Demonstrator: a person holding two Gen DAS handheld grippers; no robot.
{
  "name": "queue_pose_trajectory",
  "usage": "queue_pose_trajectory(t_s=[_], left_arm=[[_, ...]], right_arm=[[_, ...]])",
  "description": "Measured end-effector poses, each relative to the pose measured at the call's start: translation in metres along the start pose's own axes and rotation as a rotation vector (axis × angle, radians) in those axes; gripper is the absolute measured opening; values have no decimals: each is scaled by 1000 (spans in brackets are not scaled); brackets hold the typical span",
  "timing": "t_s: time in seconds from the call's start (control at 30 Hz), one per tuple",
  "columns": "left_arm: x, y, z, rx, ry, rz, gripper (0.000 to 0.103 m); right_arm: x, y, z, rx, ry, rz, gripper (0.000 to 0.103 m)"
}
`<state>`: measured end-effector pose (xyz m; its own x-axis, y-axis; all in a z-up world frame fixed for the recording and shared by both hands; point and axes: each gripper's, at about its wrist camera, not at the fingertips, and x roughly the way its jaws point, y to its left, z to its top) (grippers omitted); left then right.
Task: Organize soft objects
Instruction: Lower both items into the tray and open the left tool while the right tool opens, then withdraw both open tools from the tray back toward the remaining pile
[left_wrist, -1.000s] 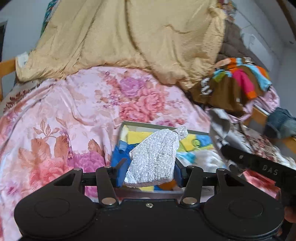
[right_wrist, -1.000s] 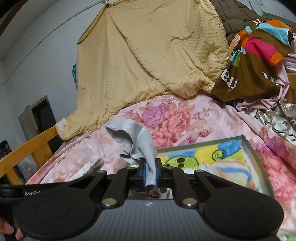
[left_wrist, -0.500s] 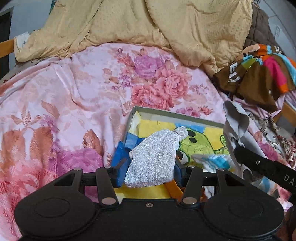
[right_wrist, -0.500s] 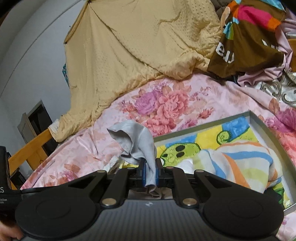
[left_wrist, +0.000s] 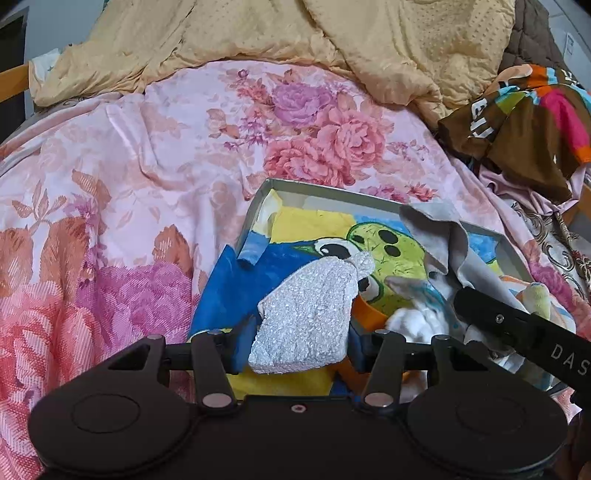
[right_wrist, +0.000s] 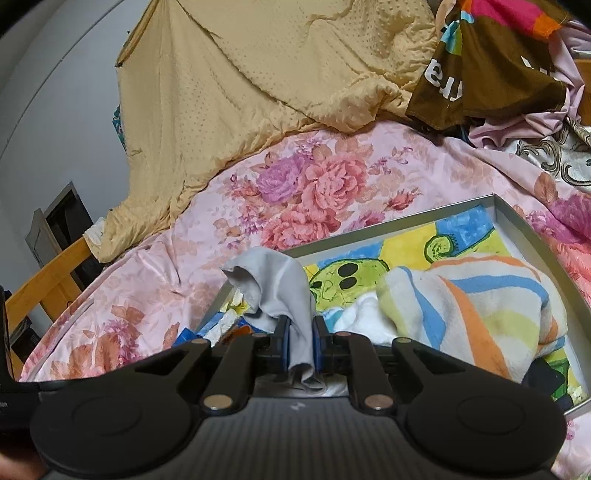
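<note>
My left gripper (left_wrist: 297, 341) is shut on a silvery white textured cloth (left_wrist: 310, 317) and holds it over the near end of a grey tray (left_wrist: 325, 186) with a colourful cartoon lining. My right gripper (right_wrist: 300, 343) is shut on a plain grey cloth (right_wrist: 280, 284) and holds it over the tray (right_wrist: 406, 218). That grey cloth also shows in the left wrist view (left_wrist: 443, 236), with the right gripper's black body below it. A striped pastel towel (right_wrist: 476, 302) lies in the tray.
The tray rests on a pink floral bedspread (left_wrist: 147, 155). A tan quilt (left_wrist: 332, 40) is piled at the back. A brown multicoloured garment (left_wrist: 524, 125) lies at the right. A wooden bed rail (right_wrist: 44, 284) runs along the left.
Both grippers have moved forward and down over the tray with their cloths still held. The tray and striped towel now look closer and larger.
</note>
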<state>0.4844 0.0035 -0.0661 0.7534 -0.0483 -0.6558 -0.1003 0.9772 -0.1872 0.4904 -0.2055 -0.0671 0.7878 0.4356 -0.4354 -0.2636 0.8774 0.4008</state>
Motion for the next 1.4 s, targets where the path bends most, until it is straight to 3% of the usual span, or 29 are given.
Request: queue_pose_trajectory(t_s=[0.4, 0.7, 0.97, 1.13, 1.4], left_arm=[[-6, 6, 1, -12, -14, 33, 54], [-18, 5, 3, -12, -30, 50, 69], [-38, 9, 8, -30, -66, 74, 87], [-58, 11, 10, -40, -99, 66, 98], [-103, 11, 11, -39, -159, 30, 102]], right_arm=[[-1, 3, 2, -3, 10, 25, 40], [-7, 4, 7, -17, 9, 37, 57], [-27, 9, 17, -39, -10, 21, 81], [-48, 20, 24, -76, -41, -11, 91], [-92, 36, 36, -79, -112, -19, 102]])
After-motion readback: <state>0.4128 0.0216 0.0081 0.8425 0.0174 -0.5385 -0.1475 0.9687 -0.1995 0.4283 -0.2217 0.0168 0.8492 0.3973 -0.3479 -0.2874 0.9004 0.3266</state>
